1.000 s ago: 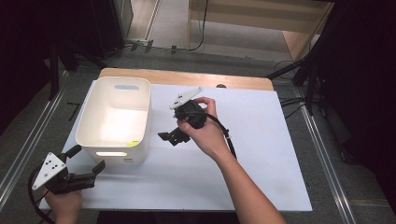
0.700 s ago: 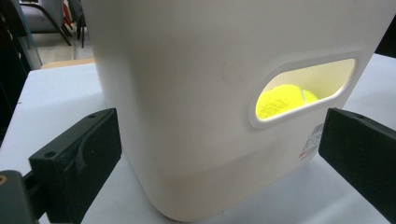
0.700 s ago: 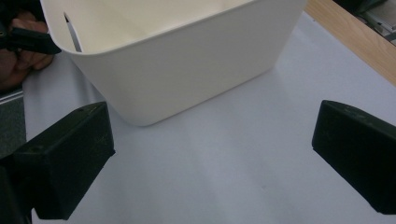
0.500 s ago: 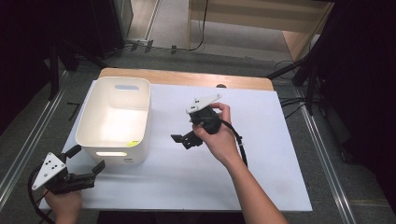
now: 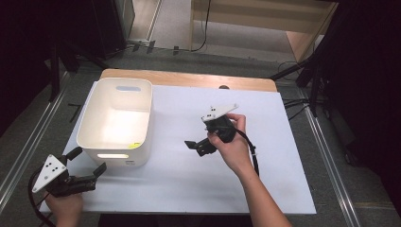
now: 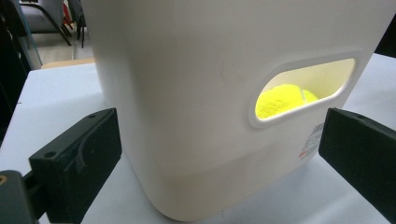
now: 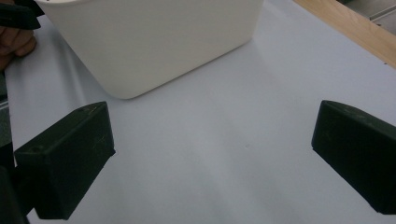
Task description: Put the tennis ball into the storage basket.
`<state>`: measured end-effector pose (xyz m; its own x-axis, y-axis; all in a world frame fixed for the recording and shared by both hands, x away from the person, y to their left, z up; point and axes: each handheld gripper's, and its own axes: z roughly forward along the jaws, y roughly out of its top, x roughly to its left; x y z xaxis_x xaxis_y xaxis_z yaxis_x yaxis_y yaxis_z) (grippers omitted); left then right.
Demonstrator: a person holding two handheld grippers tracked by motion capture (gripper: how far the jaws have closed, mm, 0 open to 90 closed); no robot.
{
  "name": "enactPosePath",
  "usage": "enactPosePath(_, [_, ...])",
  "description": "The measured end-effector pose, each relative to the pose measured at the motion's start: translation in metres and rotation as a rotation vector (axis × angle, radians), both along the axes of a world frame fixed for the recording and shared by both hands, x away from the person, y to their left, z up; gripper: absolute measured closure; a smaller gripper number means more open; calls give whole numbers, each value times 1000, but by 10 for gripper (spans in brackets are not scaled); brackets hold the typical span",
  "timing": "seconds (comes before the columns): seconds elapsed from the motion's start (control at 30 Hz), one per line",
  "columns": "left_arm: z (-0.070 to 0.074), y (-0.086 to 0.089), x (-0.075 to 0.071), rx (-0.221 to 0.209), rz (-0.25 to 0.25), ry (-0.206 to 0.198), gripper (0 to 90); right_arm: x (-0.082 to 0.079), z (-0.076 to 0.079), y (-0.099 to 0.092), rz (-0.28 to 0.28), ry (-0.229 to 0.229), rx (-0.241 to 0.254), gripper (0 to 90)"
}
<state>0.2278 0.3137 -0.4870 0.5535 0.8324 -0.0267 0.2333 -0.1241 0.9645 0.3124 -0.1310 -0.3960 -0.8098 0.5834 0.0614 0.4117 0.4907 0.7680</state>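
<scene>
Stood just ahead of the left gripper [image 5: 87,172], jaws apart: white bin [image 5: 116,123], stiff, light, smooth-walled, tennis ball [image 6: 282,99] inside. Best taken by the handle slot [image 6: 303,91]. Right gripper [image 5: 197,146] empty, spread, beside it.

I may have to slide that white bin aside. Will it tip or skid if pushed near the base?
The bin looks like thin, rigid plastic, so probably light and stiff. Its smooth rounded base on the smooth table sheet suggests it would skid rather than tip. The tennis ball inside would likely roll about as it moves.
</scene>
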Motion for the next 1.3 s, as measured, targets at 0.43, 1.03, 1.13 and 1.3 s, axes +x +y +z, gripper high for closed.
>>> enactPosePath(0.43, [0,-1,0,12,0,-4,0,-12,-12,-33,-61,-3,27,0])
enactPosePath(1.03, [0,-1,0,10,-1,-4,0,-31,-31,-82,-162,-15,78,0])
enactPosePath(1.13, [0,-1,0,10,-1,-3,0,-35,-33,-90,-175,-22,88,0])
enactPosePath(1.3, [0,0,0,1,1,2,0,-41,-38,-103,-205,-23,103,0])
